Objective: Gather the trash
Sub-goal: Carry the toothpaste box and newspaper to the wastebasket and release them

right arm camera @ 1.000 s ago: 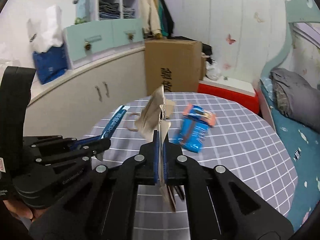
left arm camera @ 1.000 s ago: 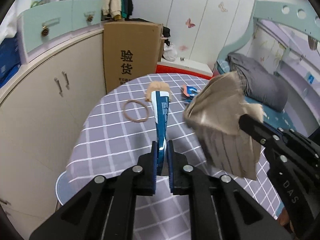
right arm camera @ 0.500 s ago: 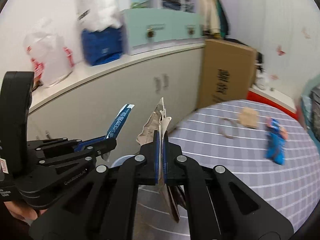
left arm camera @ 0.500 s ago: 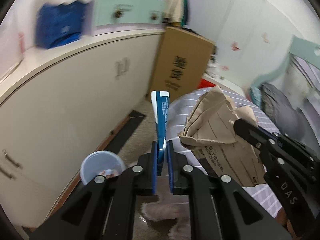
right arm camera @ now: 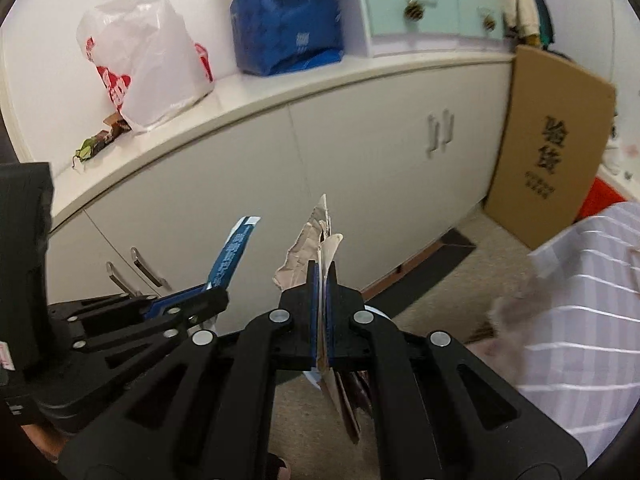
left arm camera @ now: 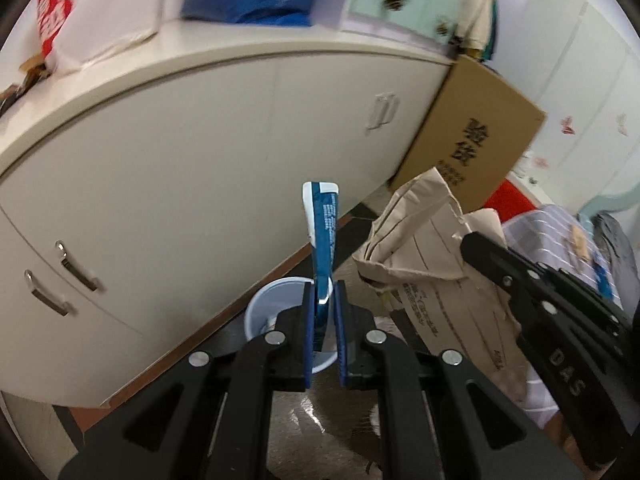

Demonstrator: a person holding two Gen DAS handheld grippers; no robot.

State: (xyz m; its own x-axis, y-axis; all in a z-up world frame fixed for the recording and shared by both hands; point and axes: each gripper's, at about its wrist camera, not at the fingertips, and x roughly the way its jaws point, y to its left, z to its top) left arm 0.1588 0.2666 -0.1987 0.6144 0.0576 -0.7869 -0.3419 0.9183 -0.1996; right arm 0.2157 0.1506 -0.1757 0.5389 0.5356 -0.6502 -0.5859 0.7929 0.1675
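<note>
At the upper left of the right wrist view, a white plastic bag [right arm camera: 140, 52] and a blue package [right arm camera: 286, 28] stand on the cream counter [right arm camera: 248, 108] above the cabinet doors; neither is part of the work in hand.

Lower left of that view: the left gripper [right arm camera: 218, 294] is pressed together on a blue wrapper [right arm camera: 232, 256], which sticks up stiffly from between its fingers. In the left wrist view the same wrapper [left arm camera: 323, 240] rises at centre frame, directly above a white trash bin [left arm camera: 276, 312] standing on the floor beside the cabinet base. The bin's rim is partly hidden behind the gripper fingers.

Centre to right: the right gripper [right arm camera: 322, 284] is clamped flat on crumpled brown paper [right arm camera: 308, 240]; in the left wrist view this paper [left arm camera: 436, 256] hangs just right of the blue wrapper, to the right of the bin.

Far right: a cardboard box [right arm camera: 556, 152] leans against the cabinet, and the checked tablecloth [right arm camera: 592, 304] fills the lower right.

Assessment: the step in hand is carrying both pieces to the bin. The next move calls for bringing each gripper over the bin mouth and spreading its fingers. The brown paper is broad against the bin opening and may catch on the rim.
</note>
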